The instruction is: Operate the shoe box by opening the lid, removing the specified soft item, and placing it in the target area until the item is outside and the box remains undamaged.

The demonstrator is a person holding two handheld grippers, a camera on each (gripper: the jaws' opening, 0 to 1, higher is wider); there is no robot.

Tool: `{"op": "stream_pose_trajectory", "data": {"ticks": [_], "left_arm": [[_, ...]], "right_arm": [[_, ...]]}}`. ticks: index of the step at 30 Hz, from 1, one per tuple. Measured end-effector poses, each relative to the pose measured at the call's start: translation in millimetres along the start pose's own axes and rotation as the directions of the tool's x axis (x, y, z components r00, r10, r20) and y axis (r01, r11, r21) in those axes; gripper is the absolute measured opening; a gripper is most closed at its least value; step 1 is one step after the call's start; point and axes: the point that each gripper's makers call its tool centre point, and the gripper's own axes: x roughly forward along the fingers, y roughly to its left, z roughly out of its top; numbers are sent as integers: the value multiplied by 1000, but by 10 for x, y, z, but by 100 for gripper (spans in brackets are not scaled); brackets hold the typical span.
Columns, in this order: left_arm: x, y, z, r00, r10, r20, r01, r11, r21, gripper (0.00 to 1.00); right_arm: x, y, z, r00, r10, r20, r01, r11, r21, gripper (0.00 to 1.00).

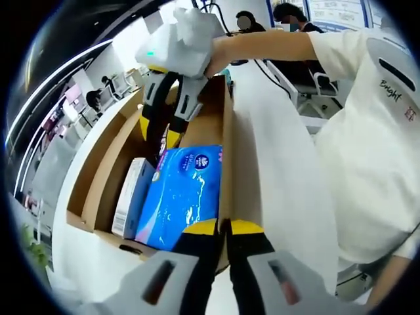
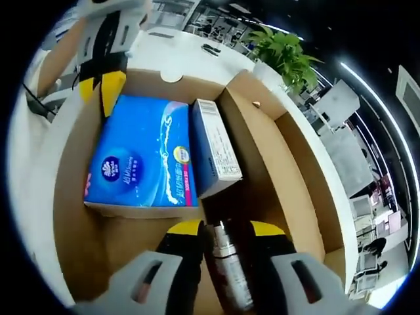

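An open cardboard box [image 2: 72,216] stood on a white table [image 1: 282,164], its lid [image 2: 295,164] folded back to one side. Inside lay a blue tissue pack [image 2: 141,157], flat on the box floor, with a white-and-blue carton [image 2: 213,147] standing on edge just beside it, between the pack and the lid side.

In the right gripper view, the right gripper [image 2: 226,231] hung inside the box at the near end, its yellow-tipped jaws clamped on a slim metal bottle [image 2: 230,275]. The tissue pack lay just ahead of those jaws, apart from them. The left gripper [image 2: 105,82] stood at the far end of the box, its yellow tips at the pack's far edge.

In the left gripper view, the left gripper [image 1: 223,228] held its jaws together on the box wall [image 1: 226,151], the tissue pack [image 1: 180,197] just beside them on the inner side. The right gripper [image 1: 161,131] reached down into the box at the pack's far end, held by a person's hand [image 1: 220,56]. People sat at desks in the background.
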Motion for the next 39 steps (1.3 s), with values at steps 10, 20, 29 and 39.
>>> {"op": "stream_pose_trajectory", "data": {"ticks": [10, 20, 29, 39], "left_arm": [[-4, -3, 5, 1000, 3, 3, -3, 1000, 2, 4], [-10, -3, 4, 1000, 3, 7, -3, 1000, 0, 4], [-7, -1, 0, 1000, 6, 3, -6, 1000, -2, 4], [-3, 5, -1, 1000, 5, -5, -5, 1000, -4, 4]], "right_arm": [[59, 109, -123, 990, 91, -107, -91, 996, 5, 22], [13, 186, -196, 964, 142, -225, -134, 990, 52, 20], [-47, 334, -208, 884, 298, -360, -252, 953, 169, 19], [-31, 536, -328, 751, 431, -500, -429, 894, 127, 21]]}}
